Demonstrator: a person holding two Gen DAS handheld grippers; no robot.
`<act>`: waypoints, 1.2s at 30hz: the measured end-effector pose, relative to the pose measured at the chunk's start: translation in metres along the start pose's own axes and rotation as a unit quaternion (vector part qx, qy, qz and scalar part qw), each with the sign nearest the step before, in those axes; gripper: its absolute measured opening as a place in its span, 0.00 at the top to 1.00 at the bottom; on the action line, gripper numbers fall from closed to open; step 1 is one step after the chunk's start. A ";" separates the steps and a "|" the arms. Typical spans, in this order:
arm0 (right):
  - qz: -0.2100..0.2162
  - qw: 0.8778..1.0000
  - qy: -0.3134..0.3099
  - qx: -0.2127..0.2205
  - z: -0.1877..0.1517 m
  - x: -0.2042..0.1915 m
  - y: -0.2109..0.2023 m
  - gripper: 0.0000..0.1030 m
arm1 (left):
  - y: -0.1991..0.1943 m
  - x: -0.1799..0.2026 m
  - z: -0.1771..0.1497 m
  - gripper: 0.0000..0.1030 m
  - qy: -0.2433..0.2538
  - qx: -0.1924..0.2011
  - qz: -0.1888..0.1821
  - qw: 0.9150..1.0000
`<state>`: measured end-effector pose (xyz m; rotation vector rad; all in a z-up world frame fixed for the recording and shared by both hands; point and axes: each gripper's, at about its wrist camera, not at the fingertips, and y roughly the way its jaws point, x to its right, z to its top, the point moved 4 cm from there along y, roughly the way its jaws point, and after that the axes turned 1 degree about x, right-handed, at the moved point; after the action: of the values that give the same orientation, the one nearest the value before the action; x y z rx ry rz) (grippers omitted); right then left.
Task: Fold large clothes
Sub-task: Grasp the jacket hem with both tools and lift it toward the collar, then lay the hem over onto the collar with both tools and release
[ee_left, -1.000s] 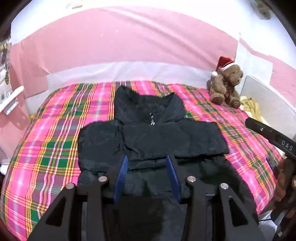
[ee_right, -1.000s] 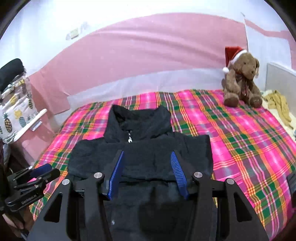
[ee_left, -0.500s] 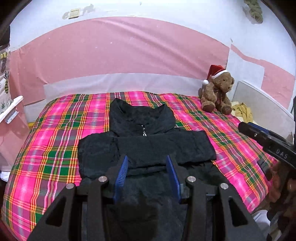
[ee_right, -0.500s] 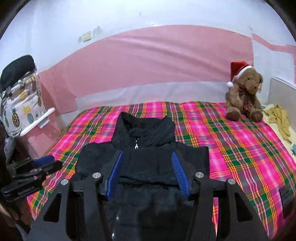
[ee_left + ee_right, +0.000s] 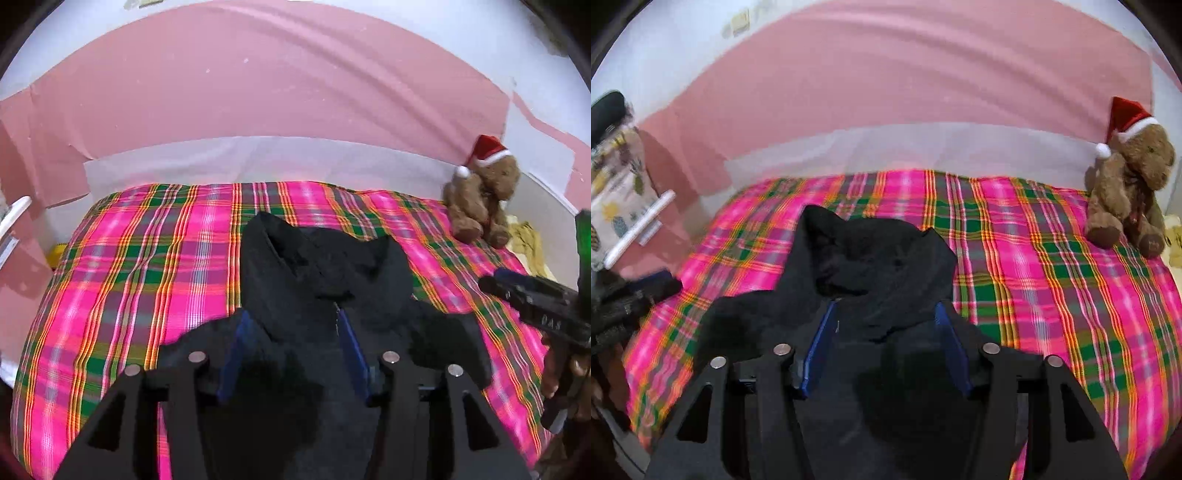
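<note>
Low in the middle of both frames the black jacket (image 5: 325, 280) lies on the plaid bed (image 5: 147, 266), sleeves folded in, body fold still due; left gripper (image 5: 291, 354) and right gripper (image 5: 884, 347) have just been opening, nothing clamped.

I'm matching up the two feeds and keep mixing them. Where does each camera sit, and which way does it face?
Left wrist: on the left gripper, angled down across the black jacket toward the pink wall; right gripper at its right edge.
Right wrist: on the right gripper, same heading; left gripper at its left edge.
Shared: jacket, plaid bed cover, teddy bear.
</note>
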<state>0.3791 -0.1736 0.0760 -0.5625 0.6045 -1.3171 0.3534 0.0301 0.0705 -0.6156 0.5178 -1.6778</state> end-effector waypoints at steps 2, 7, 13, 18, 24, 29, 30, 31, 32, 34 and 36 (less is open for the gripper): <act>-0.013 1.000 -0.002 -0.010 0.009 0.012 0.028 0.42 | 0.035 -0.007 0.016 0.48 -0.005 -0.009 0.008 1.000; -0.024 0.999 0.002 -0.045 0.029 0.040 0.102 0.42 | 0.126 -0.023 0.040 0.47 -0.016 -0.044 0.035 0.998; -0.035 0.997 -0.010 -0.072 0.051 0.055 0.176 0.42 | 0.218 -0.042 0.056 0.47 -0.032 -0.081 0.062 0.994; -0.060 0.991 -0.017 -0.116 0.049 0.064 0.227 0.42 | 0.272 -0.060 0.048 0.50 -0.067 -0.113 0.077 0.988; -0.051 0.993 -0.029 -0.101 0.042 0.053 0.218 0.92 | 0.256 -0.061 0.041 0.95 -0.070 -0.078 0.081 0.991; -0.031 0.999 -0.024 -0.030 0.046 0.039 0.151 0.93 | 0.192 -0.062 0.047 0.96 -0.094 -0.020 0.056 0.994; -0.027 0.999 -0.022 -0.019 0.045 0.036 0.137 0.93 | 0.177 -0.064 0.046 0.96 -0.102 -0.010 0.053 0.993; -0.023 1.000 -0.020 -0.006 0.043 0.033 0.122 0.93 | 0.162 -0.066 0.044 0.96 -0.111 0.000 0.043 0.993; -0.018 1.000 -0.018 0.005 0.040 0.030 0.107 0.93 | 0.148 -0.067 0.040 0.96 -0.118 0.007 0.034 0.992; -0.012 1.000 -0.014 0.024 0.031 0.027 0.081 0.93 | 0.119 -0.068 0.030 0.96 -0.122 0.022 0.020 0.992; -0.008 0.999 -0.006 0.034 0.019 0.021 0.063 0.93 | 0.095 -0.070 0.017 0.96 -0.125 0.029 0.012 0.992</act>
<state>0.4400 -0.1836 0.0447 -0.5213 0.5446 -1.3442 0.4458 0.0807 0.0142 -0.7630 0.2942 -1.5605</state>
